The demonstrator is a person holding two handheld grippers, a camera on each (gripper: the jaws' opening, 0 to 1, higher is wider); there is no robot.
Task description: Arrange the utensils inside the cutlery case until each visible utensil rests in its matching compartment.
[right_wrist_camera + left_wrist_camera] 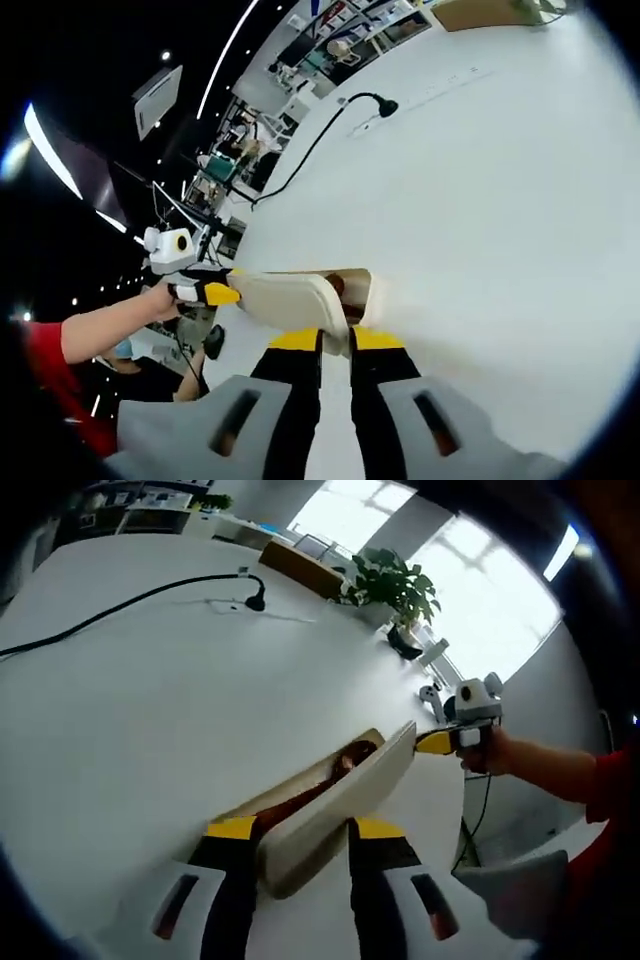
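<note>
L gripper (300, 830): jaws clamped on case edge. R gripper (335, 340): jaws nearly together, pinching opposite end. Red-sleeved forearm (545, 765) extended.

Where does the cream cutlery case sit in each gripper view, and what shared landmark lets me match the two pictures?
Left gripper view: the cutlery case runs from bottom centre, between that view's own jaws, up toward the right.
Right gripper view: the cutlery case lies just left of centre, above that view's own jaws.
Shared landmark: the black cable on the white table.
</note>
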